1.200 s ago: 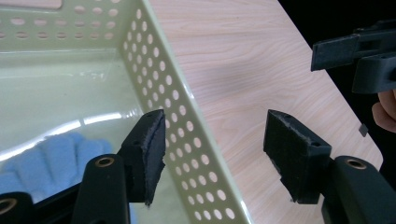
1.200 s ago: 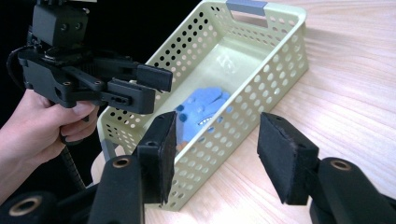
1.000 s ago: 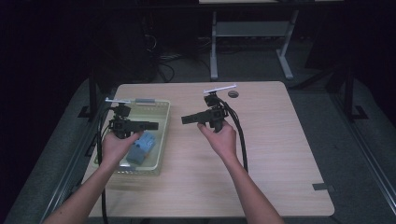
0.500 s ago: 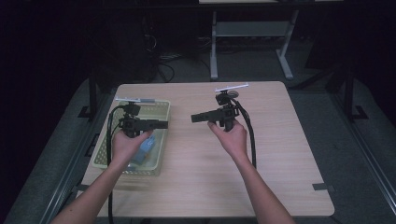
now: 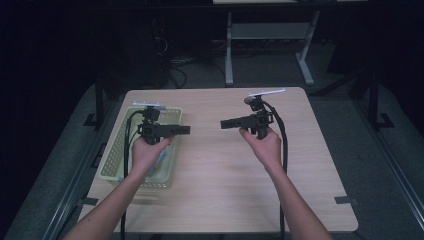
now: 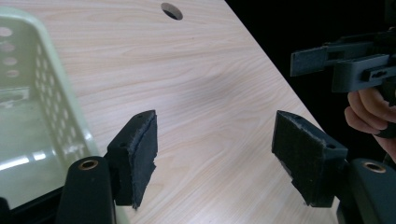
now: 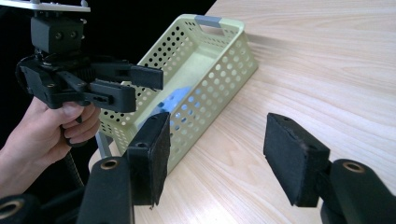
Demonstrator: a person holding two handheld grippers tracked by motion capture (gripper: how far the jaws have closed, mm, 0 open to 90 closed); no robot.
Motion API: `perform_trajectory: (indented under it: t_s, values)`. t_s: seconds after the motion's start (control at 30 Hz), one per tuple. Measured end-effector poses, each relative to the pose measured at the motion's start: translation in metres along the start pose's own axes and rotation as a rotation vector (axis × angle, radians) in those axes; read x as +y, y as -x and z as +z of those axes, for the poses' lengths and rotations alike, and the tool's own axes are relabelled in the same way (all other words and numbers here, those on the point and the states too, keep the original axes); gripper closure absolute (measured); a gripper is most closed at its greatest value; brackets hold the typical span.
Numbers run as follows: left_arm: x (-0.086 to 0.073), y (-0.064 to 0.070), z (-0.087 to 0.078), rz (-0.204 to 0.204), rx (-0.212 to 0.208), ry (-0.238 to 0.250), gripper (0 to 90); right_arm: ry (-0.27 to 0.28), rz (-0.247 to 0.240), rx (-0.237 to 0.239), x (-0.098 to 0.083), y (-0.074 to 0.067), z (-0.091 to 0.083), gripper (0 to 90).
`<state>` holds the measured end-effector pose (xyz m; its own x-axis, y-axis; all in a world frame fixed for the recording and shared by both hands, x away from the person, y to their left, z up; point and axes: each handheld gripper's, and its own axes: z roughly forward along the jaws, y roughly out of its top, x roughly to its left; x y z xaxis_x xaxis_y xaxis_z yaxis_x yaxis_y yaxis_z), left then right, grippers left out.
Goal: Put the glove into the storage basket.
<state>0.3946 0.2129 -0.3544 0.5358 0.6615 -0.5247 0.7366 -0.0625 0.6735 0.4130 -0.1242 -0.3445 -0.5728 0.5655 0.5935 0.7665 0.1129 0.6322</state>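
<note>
My left gripper [image 5: 185, 130] is held above the right rim of a pale green perforated basket [image 5: 112, 160] and points right. Its jaws stand open with nothing between them [image 6: 215, 154], only bare wood below. My right gripper [image 5: 224, 123] hovers over the table's middle and points left, facing the left one across a short gap. It is also open and holds nothing [image 7: 217, 149]. A blue object [image 7: 175, 100] lies in the basket, partly hidden in the high view by the left hand. Each gripper view shows the other gripper: the right gripper [image 6: 345, 65] and the left gripper [image 7: 93, 79].
The wooden table [image 5: 225, 190] has a round cable hole [image 6: 171, 10] near its far edge. Cables trail from both grippers toward the person. Dark floor and a metal stand [image 5: 230, 45] lie beyond the table.
Both hands have shifted to the right. The left gripper moved from over the basket's middle to its right rim, and the right gripper moved further right. Both stayed open.
</note>
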Motion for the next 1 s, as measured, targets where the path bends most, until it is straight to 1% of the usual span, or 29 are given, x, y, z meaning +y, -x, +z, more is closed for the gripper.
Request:
perform_trajectory:
  t_s: [0.13,0.17,0.27,0.33,0.4,0.43,0.47,0.57,0.6,0.7,0.73,0.77,0.87,0.9,0.93,1.0]
  values:
    - [0.002,0.005,0.003,0.007,-0.004,0.005,30.2,0.004,0.007,0.001,-0.001,0.004,-0.005,40.1]
    - [0.002,0.007,0.003,0.009,-0.006,0.008,29.8,0.003,0.012,0.001,-0.001,0.007,-0.009,39.9]
    - [0.002,0.012,0.007,0.02,-0.013,0.007,28.5,0.01,0.008,-0.002,-0.002,0.011,-0.014,39.9]
    - [0.001,0.014,0.008,0.021,-0.012,0.007,28.0,0.011,0.009,-0.004,-0.002,0.011,-0.016,39.8]
    - [0.001,0.017,0.01,0.032,-0.015,0.007,27.9,0.013,0.012,-0.003,-0.003,0.013,-0.019,39.6]
    - [0.001,0.021,0.011,0.033,-0.019,0.01,27.6,0.014,0.008,-0.008,-0.004,0.014,-0.022,39.4]
    - [0.001,0.021,0.011,0.033,-0.019,0.01,27.3,0.014,0.008,-0.008,-0.004,0.014,-0.022,39.4]
    - [-0.001,0.028,0.015,0.052,-0.026,0.008,26.7,0.023,0.014,-0.009,-0.008,0.016,-0.031,39.2]
    - [-0.001,0.028,0.015,0.052,-0.026,0.008,26.6,0.023,0.014,-0.009,-0.008,0.016,-0.031,39.2]
    - [-0.001,0.035,0.018,0.067,-0.036,0.01,26.3,0.032,0.018,-0.019,-0.013,0.019,-0.039,39.1]
    - [-0.001,0.035,0.018,0.067,-0.036,0.01,26.2,0.032,0.018,-0.019,-0.013,0.019,-0.039,39.1]
    - [-0.002,0.036,0.019,0.063,-0.038,0.012,26.0,0.032,0.021,-0.024,-0.015,0.021,-0.043,38.7]
    - [-0.003,0.039,0.023,0.076,-0.047,0.001,25.9,0.038,0.027,-0.03,-0.018,0.023,-0.048,38.7]
    - [-0.003,0.04,0.025,0.072,-0.048,0.004,25.8,0.036,0.028,-0.031,-0.019,0.025,-0.05,38.5]
    - [-0.004,0.042,0.027,0.078,-0.053,-0.003,25.7,0.032,0.029,-0.039,-0.021,0.026,-0.052,38.1]
    - [-0.004,0.043,0.028,0.081,-0.055,-0.004,25.7,0.037,0.036,-0.04,-0.022,0.027,-0.055,38.1]
